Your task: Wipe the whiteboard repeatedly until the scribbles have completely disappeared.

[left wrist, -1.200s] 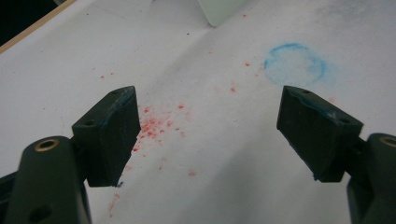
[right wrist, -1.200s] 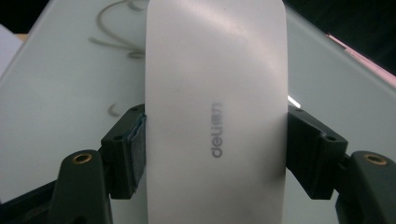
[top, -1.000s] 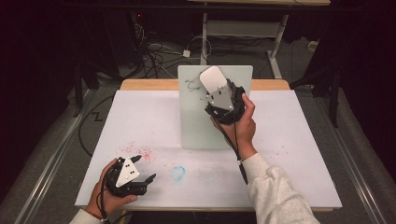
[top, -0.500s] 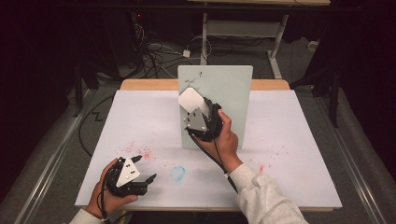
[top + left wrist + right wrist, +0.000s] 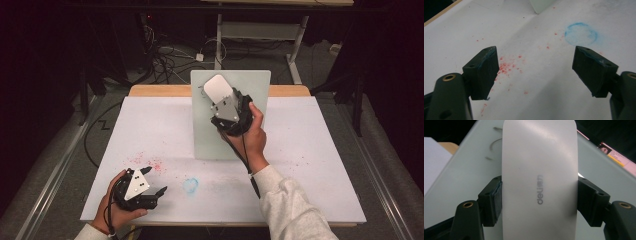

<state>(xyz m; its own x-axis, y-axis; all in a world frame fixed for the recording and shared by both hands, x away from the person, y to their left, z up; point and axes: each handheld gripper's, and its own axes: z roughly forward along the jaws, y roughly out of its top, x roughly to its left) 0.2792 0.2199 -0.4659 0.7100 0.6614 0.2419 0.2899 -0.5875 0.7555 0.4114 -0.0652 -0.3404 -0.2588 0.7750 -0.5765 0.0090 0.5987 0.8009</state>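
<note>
Right tongs (image 5: 218,92): mine, pinching white eraser (image 5: 539,180) across its short sides, long axis running ahead between jaws, over pale board (image 5: 200,135). Left tongs (image 5: 536,72): spread, empty, over worktop (image 5: 320,150), well apart.

Tabletop (image 5: 320,165) mostly bare white sheet: open room at 3 o'clock and across the 9 to 11 o'clock area. Only standing obstacle: pale green board (image 5: 202,140), lying from centre to 12 o'clock, far end over the wooden edge. Right gripper (image 5: 220,95) with white eraser block (image 5: 218,88) between its jaws sits over the board's 12 o'clock half; hand and sleeve block the lane from 5 o'clock inward. Left gripper (image 5: 152,182) at 7 o'clock, jaws apart, bare stained sheet between them. Blue ring stain (image 5: 190,184) and red specks (image 5: 150,162) lie flat.
</note>
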